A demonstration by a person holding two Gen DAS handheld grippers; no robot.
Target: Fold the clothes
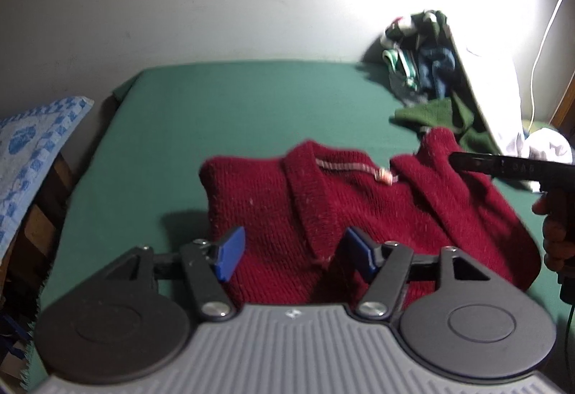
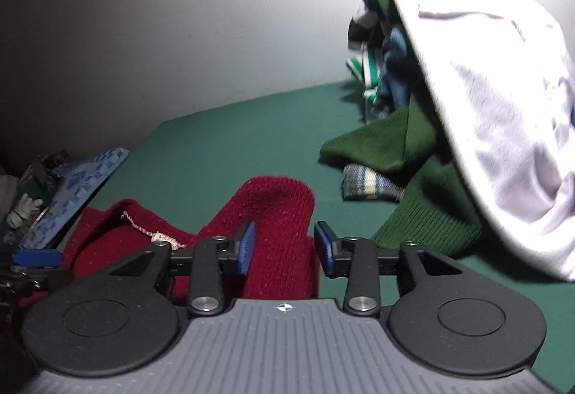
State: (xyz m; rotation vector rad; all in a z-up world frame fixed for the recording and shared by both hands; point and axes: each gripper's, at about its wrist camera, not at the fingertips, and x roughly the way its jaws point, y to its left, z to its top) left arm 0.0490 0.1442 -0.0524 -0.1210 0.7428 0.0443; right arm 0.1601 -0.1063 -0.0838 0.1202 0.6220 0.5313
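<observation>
Left wrist view: red sweater point(image 1: 345, 214) spread on green bedsheet point(image 1: 215, 114), left gripper point(image 1: 293, 254) above its near hem, jaws wide, nothing held. Right gripper point(image 2: 284, 248) over sweater's right sleeve, jaws narrower, gripping nothing. Best to pinch sleeve edge squarely, fold inward. No readable writing; neck label blurred.

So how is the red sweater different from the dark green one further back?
The red sweater lies spread in the middle of the green bed cover, while the dark green sweater is crumpled at the foot of the clothes pile. The red one lies directly in front of both tongs; the green one lies beyond them. A white garment overhangs the green one; nothing covers the red. Both are knitted.
</observation>
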